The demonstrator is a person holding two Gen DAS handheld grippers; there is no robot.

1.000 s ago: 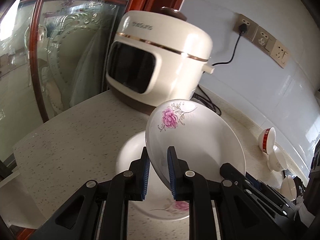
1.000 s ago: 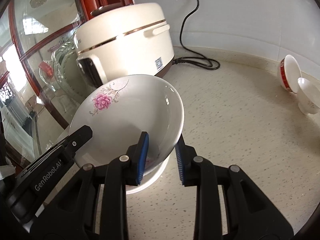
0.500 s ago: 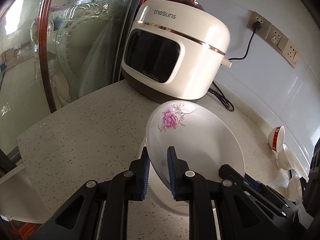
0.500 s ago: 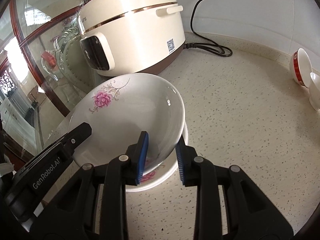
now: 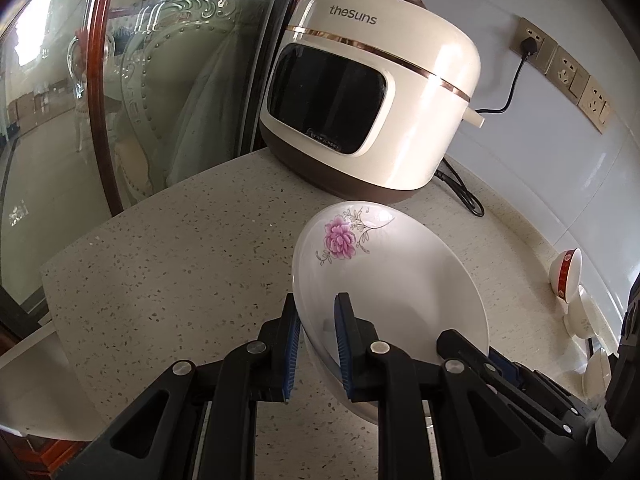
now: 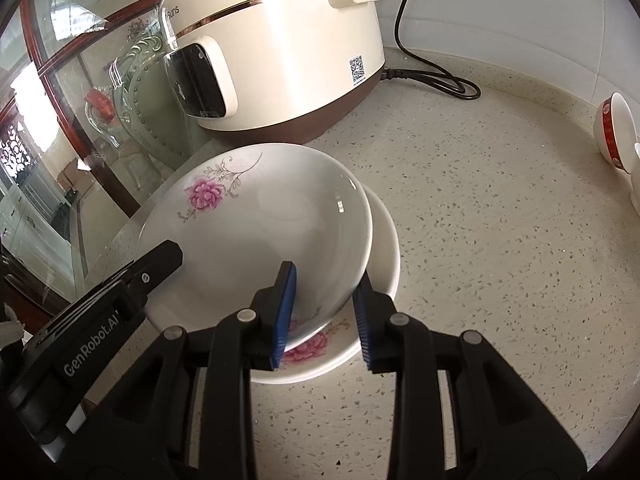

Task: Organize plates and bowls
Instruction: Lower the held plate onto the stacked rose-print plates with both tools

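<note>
1. The flowered bowl (image 6: pixel 256 216) is tilted, its far rim raised and its near edge low over a second flowered bowl (image 6: pixel 384 240) that sits flat on the speckled countertop (image 6: pixel 500 240), in front of the rice cooker (image 6: pixel 280 48)

2. A second ago the held bowl was well above the lower one; now, in the right wrist view, its base is down inside the lower bowl's rim, so the stacking step looks nearly done. I cannot tell whether the two touch

3. The left gripper (image 5: pixel 318 344) has its jaws narrow, clamped on the bowl's near-left rim, one pad inside and one outside

4. The right gripper (image 6: pixel 324 312) straddles the near-right rim. Its pads stand a little apart and the outer one seems just clear of the wall, so it may be starting to let go; I judge it barely gripping

5. Both grippers point steeply down toward the counter from the near side, side by side, and have sunk a little with the bowl

6. Far right, small red-banded bowls (image 6: pixel 612 136) lie on their sides by the wall, probably next to sort. A power cord (image 6: pixel 432 76) trails behind the cooker, clear of the stack
</note>
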